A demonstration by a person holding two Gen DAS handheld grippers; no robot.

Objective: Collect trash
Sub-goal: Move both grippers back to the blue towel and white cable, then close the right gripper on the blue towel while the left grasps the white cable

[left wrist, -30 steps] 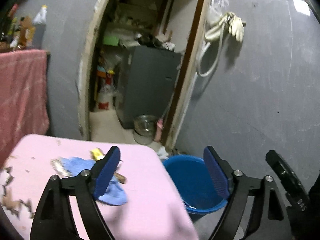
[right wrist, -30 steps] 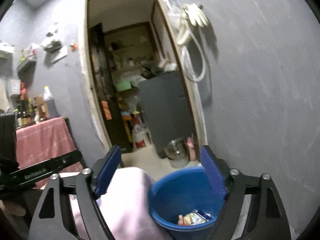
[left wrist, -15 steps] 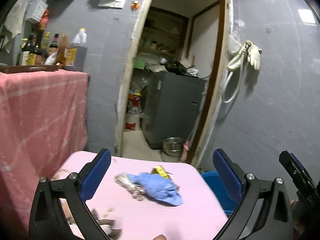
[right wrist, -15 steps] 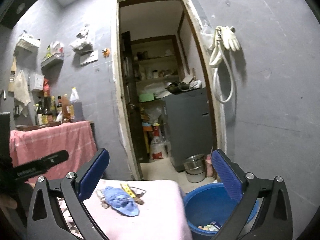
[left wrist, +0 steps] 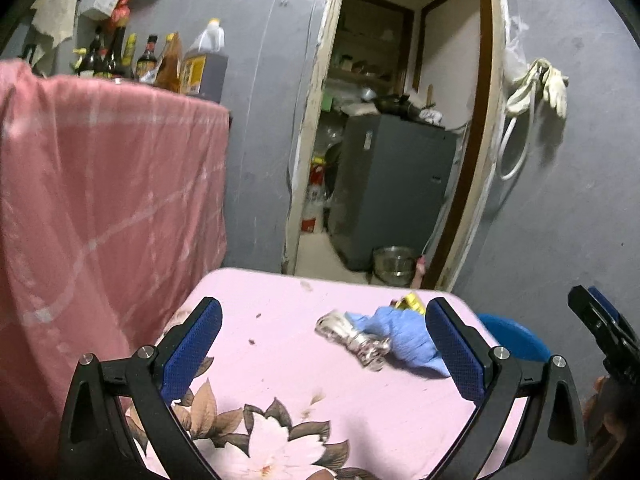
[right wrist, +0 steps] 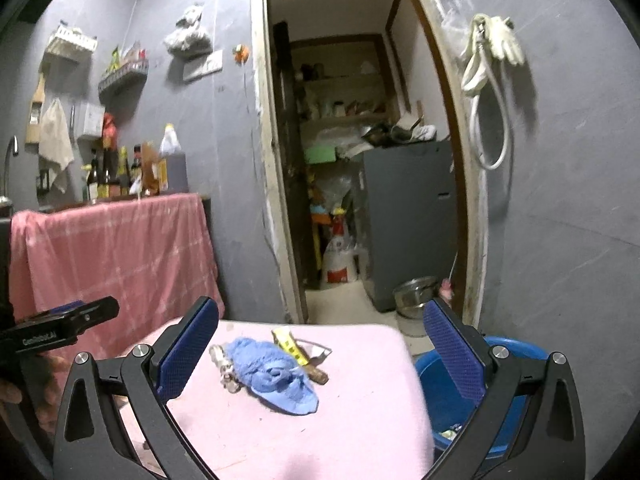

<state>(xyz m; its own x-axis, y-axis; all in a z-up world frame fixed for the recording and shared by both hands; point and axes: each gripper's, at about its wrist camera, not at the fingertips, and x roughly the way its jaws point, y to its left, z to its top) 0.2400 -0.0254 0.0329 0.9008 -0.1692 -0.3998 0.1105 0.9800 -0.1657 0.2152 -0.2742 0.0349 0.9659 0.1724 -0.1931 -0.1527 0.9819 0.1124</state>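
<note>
Left claw is held spread wide, nothing between the pads; right claw likewise spread and empty. Both are aimed over the pink-covered worktop. The trash is seen lying on it, beyond the fingertips: a crumpled blue cloth, a silvery wrapper touching its left side, a yellow wrapper and a brown scrap at its far side. A blue bucket is placed just right of the worktop, litter visible inside.
</note>
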